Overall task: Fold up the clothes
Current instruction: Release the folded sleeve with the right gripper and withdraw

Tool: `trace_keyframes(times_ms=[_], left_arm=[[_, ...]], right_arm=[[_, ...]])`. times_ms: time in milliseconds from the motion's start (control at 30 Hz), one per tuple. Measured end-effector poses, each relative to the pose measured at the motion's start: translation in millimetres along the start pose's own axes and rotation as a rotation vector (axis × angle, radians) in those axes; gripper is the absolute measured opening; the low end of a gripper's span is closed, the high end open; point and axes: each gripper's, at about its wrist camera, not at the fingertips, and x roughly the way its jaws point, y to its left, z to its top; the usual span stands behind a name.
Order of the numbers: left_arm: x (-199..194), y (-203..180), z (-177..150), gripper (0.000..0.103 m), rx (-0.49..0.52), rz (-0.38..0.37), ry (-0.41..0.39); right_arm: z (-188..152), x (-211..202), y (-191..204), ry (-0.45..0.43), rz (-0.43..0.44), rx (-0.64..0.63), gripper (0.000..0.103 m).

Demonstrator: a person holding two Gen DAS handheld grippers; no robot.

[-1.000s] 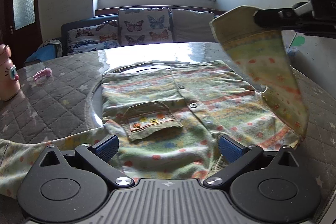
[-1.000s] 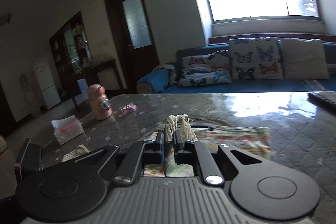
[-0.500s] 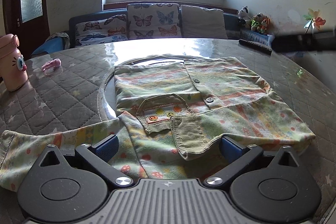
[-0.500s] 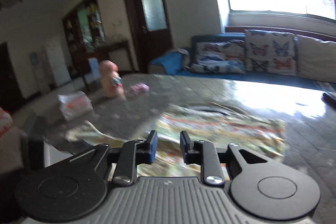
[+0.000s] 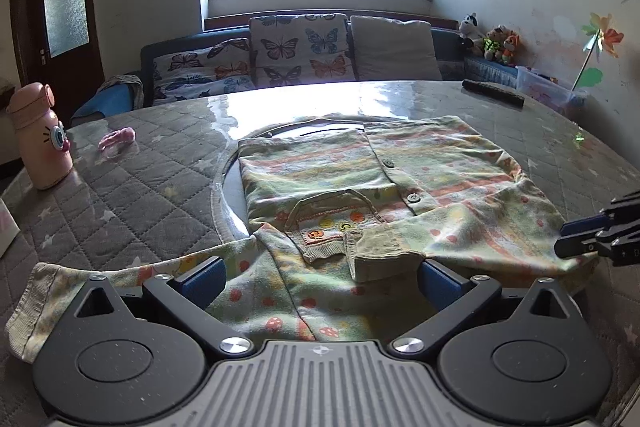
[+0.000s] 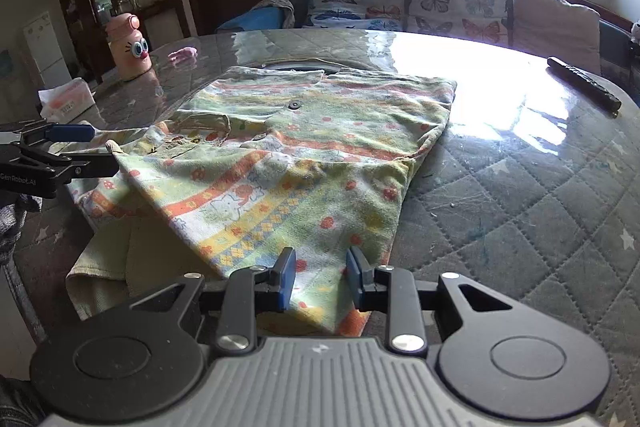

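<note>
Pink bottle (image 5: pixel 40 137): one stood upright at the far left of the tabletop (image 5: pixel 132 187), well apart from the garment.
Pink item (image 5: pixel 117 138): one small soft thing lay near the bottle; what it was could not be told.
Left sleeve (image 5: pixel 80 287): one lay stretched out flat toward the left edge, beside the left gripper.
Left gripper (image 5: pixel 320 275): its fingers stood wide apart, holding nothing, low over the near hem.
Shirt (image 5: pixel 360 187): one child's button-front top, striped and dotted in green, orange and yellow, lay face up in the middle of the tabletop.
Right sleeve (image 5: pixel 460 231): one lay folded inward across the chest, its cuff resting by the pocket.
Right gripper (image 6: pixel 320 281): its fingers stood part-way apart, empty, just over the shirt's near right corner.
Remote (image 5: pixel 494 93): one dark bar lay at the far right, clear of the cloth.
Fold so far: one sleeve in, one sleeve out.
Doing it well: judging by that, the out-stretched sleeve would want pinching near its cuff, lifting only slightly, and laying across to mirror the other without dragging the body askew.
</note>
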Motion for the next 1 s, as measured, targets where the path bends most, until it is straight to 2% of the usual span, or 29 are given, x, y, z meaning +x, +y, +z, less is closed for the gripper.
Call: trace_keyframes(times_ms=[233,467,667,1000], left_arm=[[-0.9,4.3,-3.9,0.103,0.011,0.028,0.012],[-1.8,10.7,-7.9,0.103,0.015,0.06,0.022],[-8.6,28.3,-10.2,0.103,-0.027,0.102,0.021],[-9.8,38.4,-13.1,0.103,-0.074,0.106,0.014]], right_arm=[[20.3,14.6,-1.7,-0.03,-0.009,0.001,0.033],[40.3,30.4,-2.1,-0.058,-0.013,0.001,0.034],[45.8,44.9,18.6,-0.045,0.025,-0.043,0.039],[53.0,60.0,67.9,-0.041,0.083,-0.169,0.041]])
